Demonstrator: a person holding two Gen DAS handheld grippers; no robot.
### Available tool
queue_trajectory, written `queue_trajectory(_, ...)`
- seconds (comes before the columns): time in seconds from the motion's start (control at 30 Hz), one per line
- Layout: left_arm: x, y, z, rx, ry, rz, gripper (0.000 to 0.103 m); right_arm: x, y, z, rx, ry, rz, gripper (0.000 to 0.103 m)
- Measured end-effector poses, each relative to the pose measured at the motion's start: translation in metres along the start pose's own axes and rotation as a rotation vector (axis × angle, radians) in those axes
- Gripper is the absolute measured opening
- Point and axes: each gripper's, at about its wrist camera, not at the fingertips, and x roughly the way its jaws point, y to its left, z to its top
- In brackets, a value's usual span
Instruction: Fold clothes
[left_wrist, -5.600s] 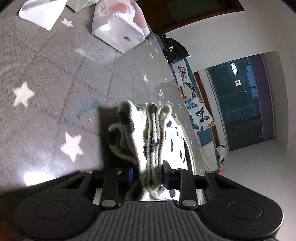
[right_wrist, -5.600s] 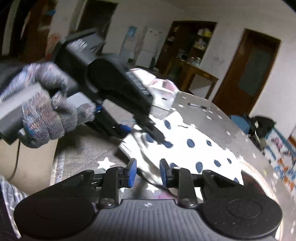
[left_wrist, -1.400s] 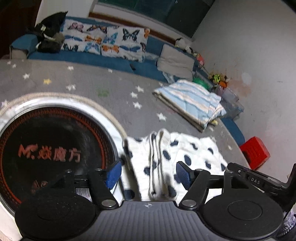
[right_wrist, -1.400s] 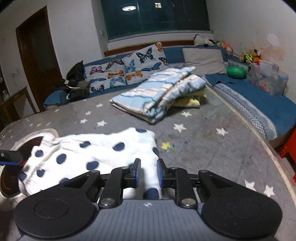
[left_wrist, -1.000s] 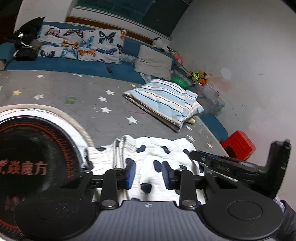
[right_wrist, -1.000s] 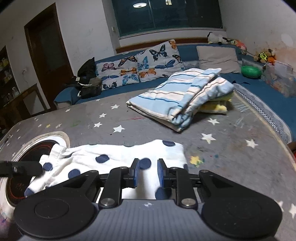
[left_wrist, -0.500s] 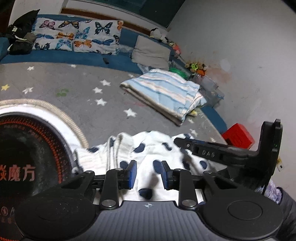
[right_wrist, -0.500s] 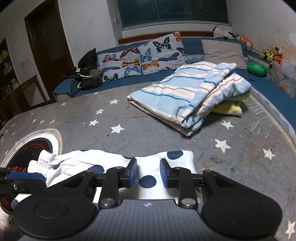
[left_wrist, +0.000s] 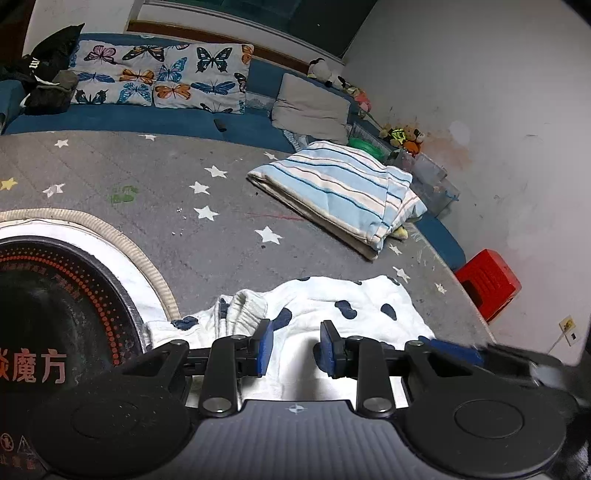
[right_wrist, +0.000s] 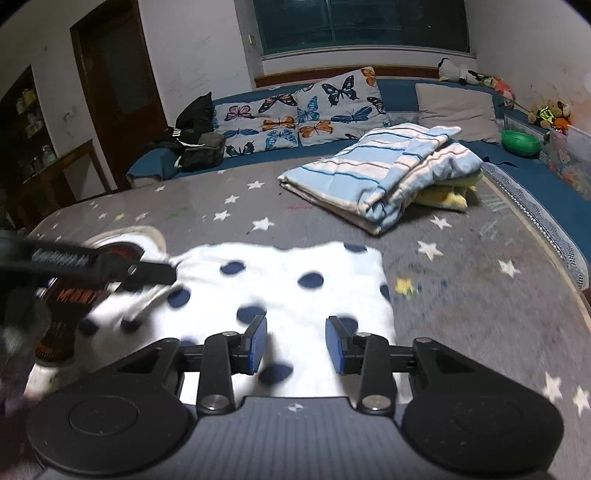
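Both jaws parted, gripping nothing: left gripper (left_wrist: 293, 343), right gripper (right_wrist: 295, 341) poised over dotted garment (right_wrist: 288, 280). Garment lies flattened at near edge of bench (right_wrist: 461, 295), beside round inset (left_wrist: 55, 314). Risk: bunched cuff end (left_wrist: 240, 310) unrolls; loose layers slip, fold skews.

A white garment (right_wrist: 295, 284) is being shown dotted with navy spots, lying on a grey cloth (right_wrist: 461, 280) scattered with white stars. Pale-blue, white and dark-blue stripes are being displayed by the folded blanket (right_wrist: 376, 173); butterfly prints by the cushions (right_wrist: 295, 110).
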Motion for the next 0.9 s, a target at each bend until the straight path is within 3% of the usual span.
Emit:
queue_trajectory(0.47, 0.001, -0.005, -0.005, 0.043, -0.011, 0.035, 0.032, -0.046, 0.02, -0.055, -0.195, 0.001, -0.084, 0.039)
queue_trajectory(0.63, 0.001, -0.006, -0.006, 0.052, -0.015, 0.042, 0.032, -0.051, 0.019, -0.046, -0.159, -0.058, -0.088, 0.039)
queue_trajectory(0.9, -0.009, -0.007, -0.009, 0.054, -0.033, 0.031, 0.033, -0.047, 0.014, -0.059, -0.124, -0.024, -0.102, 0.04)
